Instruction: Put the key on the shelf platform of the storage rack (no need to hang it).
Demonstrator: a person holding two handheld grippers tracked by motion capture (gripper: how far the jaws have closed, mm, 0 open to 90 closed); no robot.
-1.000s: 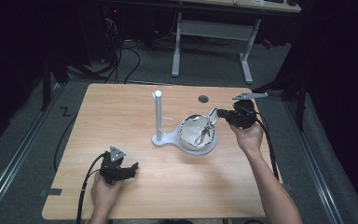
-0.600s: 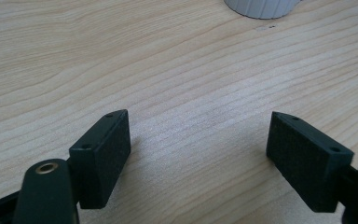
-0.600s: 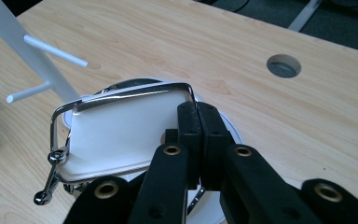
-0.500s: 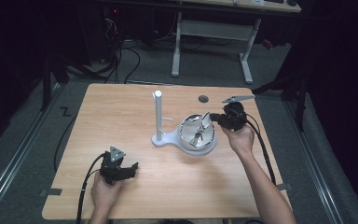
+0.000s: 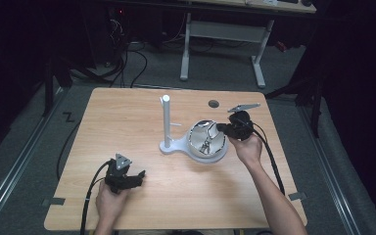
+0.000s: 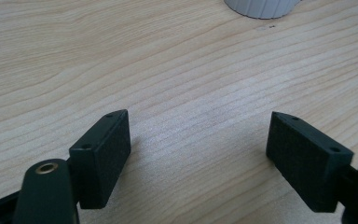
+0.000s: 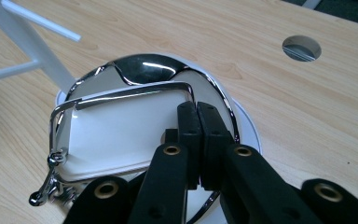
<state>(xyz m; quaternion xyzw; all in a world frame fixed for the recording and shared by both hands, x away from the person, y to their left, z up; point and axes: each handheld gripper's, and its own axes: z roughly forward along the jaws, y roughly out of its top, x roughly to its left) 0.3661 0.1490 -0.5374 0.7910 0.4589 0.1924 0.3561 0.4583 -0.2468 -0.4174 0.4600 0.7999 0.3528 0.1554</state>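
A white peg stand (image 5: 166,120) rises from a round white dish (image 7: 249,130) in the middle of the wooden table. In that dish sits a shiny chrome bowl (image 5: 207,139) (image 7: 149,67). A thin chrome wire loop (image 7: 121,93) lies across the bowl, with a small clasp (image 7: 49,179) hanging at its left end. My right gripper (image 5: 223,128) (image 7: 196,108) is at the bowl's right edge, jaws pressed together on the loop's right corner. My left gripper (image 5: 136,177) (image 6: 198,135) rests low over bare wood at the front left, open, with nothing between its jaws.
A round cable hole (image 5: 213,104) (image 7: 301,47) lies behind the bowl near the table's far edge. The stand's side pegs (image 7: 37,21) point out to the left of the bowl. The white dish edge (image 6: 261,7) lies ahead of the left jaws. A desk frame (image 5: 225,34) stands beyond the table.
My right hand has come down and slightly left, bringing the chrome bowl lower onto the white dish. The left hand and its gripper have stayed where they were.
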